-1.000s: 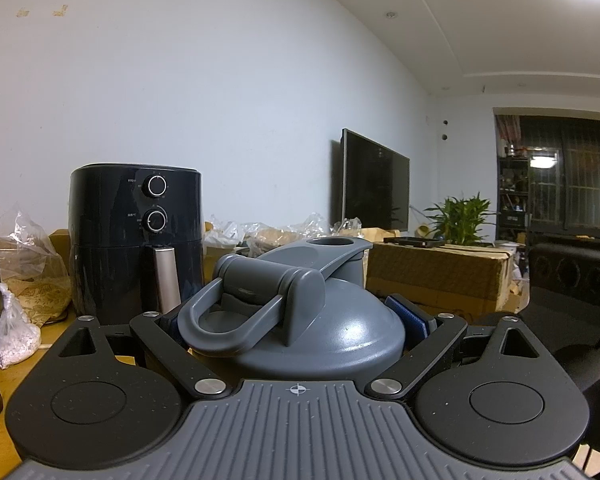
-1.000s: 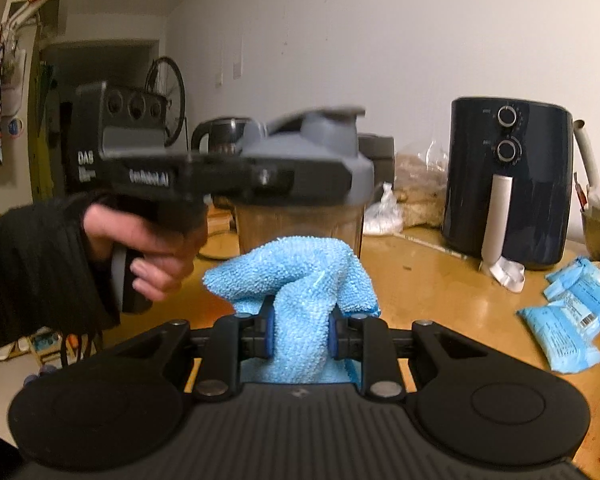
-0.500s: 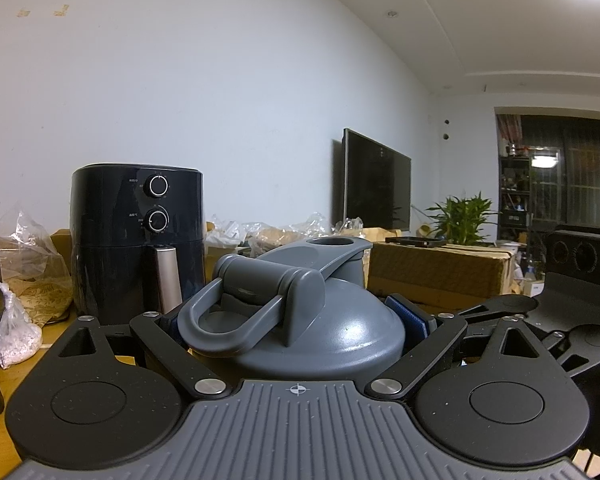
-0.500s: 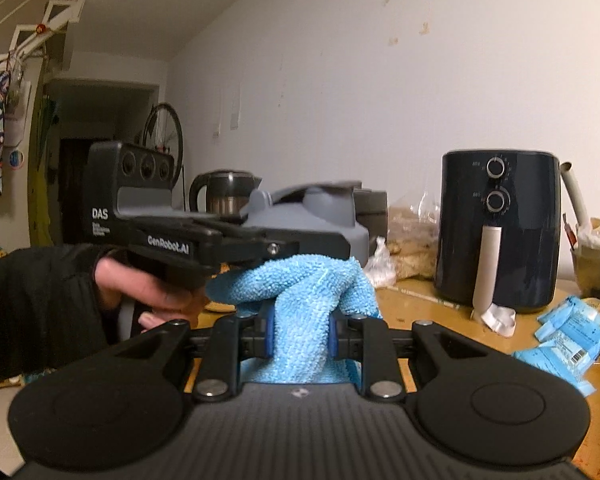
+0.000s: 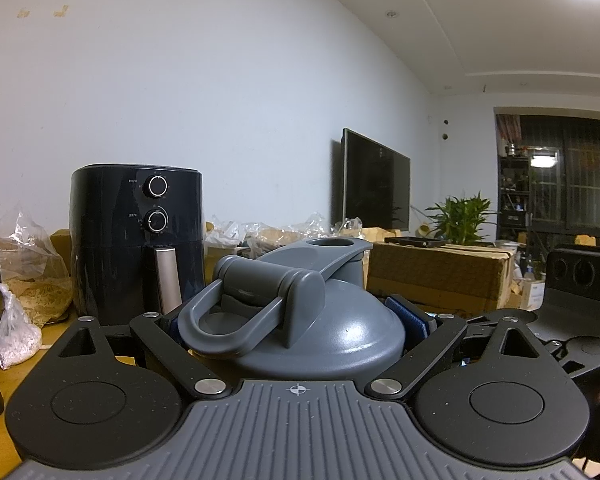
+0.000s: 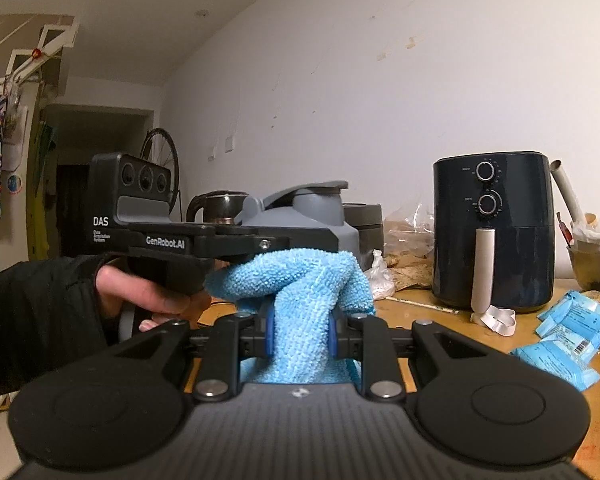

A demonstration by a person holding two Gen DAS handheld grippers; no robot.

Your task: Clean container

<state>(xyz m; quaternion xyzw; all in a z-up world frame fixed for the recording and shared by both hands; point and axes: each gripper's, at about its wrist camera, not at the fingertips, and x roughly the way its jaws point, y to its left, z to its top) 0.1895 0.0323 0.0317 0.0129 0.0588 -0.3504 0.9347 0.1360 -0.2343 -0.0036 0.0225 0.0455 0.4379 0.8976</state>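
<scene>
The container is a shaker bottle with a grey domed lid (image 5: 332,328) and a loop handle, held upright over the wooden table. My left gripper (image 5: 296,320) is shut on it just under the lid, a blue pad on either side. In the right wrist view the same lid (image 6: 300,216) rises behind the left gripper's black body (image 6: 160,236), which a hand (image 6: 148,292) in a dark sleeve holds. My right gripper (image 6: 300,332) is shut on a bunched blue cloth (image 6: 296,276). The cloth hides the bottle's body below the lid, so I cannot tell whether they touch.
A black air fryer (image 6: 492,232) stands on the table (image 6: 420,312) by the wall, with blue packets (image 6: 560,340) to its right. A kettle (image 6: 216,208) and plastic bags (image 5: 20,320) sit further back. A cardboard box (image 5: 440,272), a plant and a wall television lie beyond.
The right gripper has tilted upward and brought the cloth up against the bottle's side under the lid. The left gripper and bottle have stayed put.
</scene>
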